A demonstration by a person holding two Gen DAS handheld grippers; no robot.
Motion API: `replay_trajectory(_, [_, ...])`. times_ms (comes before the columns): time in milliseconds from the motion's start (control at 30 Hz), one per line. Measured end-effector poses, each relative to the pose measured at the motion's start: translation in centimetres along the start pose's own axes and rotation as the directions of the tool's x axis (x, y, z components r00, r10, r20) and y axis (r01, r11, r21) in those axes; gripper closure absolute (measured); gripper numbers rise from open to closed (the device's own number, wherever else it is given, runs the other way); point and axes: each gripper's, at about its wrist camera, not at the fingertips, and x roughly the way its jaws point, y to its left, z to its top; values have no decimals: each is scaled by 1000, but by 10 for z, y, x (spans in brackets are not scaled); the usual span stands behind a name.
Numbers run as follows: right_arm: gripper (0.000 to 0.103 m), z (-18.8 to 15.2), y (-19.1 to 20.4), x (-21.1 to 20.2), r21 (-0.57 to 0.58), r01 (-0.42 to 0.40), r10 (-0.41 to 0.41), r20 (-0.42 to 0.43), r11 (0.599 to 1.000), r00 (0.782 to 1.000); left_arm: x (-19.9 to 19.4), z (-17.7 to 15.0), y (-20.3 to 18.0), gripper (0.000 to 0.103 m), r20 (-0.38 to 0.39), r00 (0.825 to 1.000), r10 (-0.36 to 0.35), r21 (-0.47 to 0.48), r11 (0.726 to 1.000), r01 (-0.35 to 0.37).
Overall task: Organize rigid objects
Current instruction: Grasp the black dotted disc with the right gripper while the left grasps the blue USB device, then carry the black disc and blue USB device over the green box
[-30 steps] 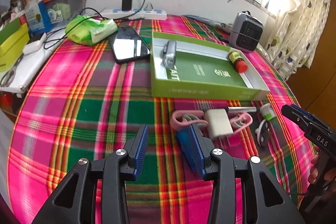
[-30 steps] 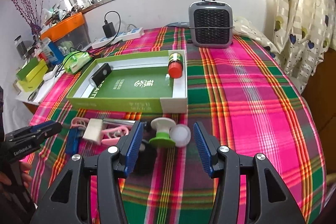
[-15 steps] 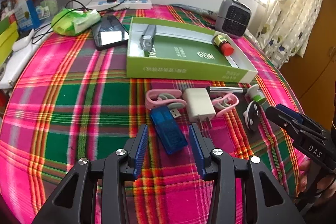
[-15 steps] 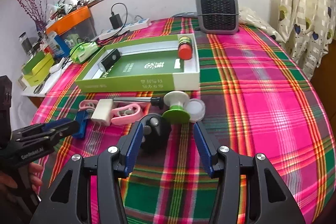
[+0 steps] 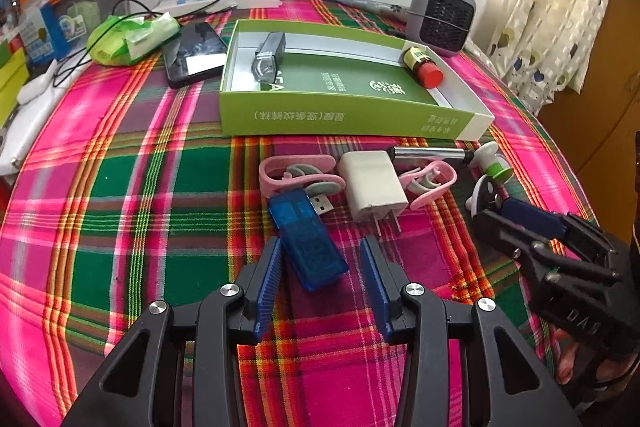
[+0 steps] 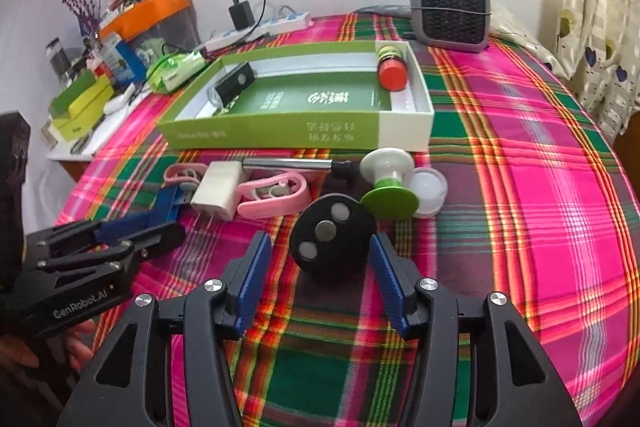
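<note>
A blue USB stick [image 5: 306, 239] lies on the plaid cloth, and my open left gripper [image 5: 322, 261] has its near end between the fingers without gripping it. My open right gripper [image 6: 318, 261] straddles a black round disc [image 6: 332, 241] with pale buttons. Behind them lie a white charger [image 5: 374, 185], two pink clips [image 5: 298, 173], a metal pen [image 6: 286, 165], a green and white knob [image 6: 390, 187] and a clear lid [image 6: 428, 189]. The green box [image 5: 344, 117] holds a grey device [image 5: 270, 55] and a red-capped bottle [image 5: 424, 67].
A phone [image 5: 196, 53] and a green wipes pack [image 5: 130, 37] lie left of the box. A grey heater [image 6: 450, 9] stands at the back right, a power strip [image 5: 224, 1] by the wall. Cluttered shelves [image 6: 84, 99] flank the table's left edge.
Both grippers moved forward and lower. The left one now has the blue USB stick between its fingers; the right one has closed in around the black disc. No object has been lifted.
</note>
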Motion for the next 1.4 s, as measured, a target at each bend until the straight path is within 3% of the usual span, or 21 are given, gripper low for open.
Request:
replay_trajectory(400, [47,2,7,11,-56,87,-89,-25,995,996,5,5,1,64,18,999,44,19,999,-44])
replay_trajectory(767, [47,3,0,10,-30,111,-111,-22,993,994,3,3,5,65,32,998,49,13,999,-50])
replay_trajectory(1000, [57,3,-4,8,-13,119,-119,-18,993,993,3,3,10,78,37,997,61,-1,998,-61])
replay_trajectory(1400, [63,1,-7,5,-2,118,-118,-14,993,993,1,2,12,82,41,997,64,-9,998,-64])
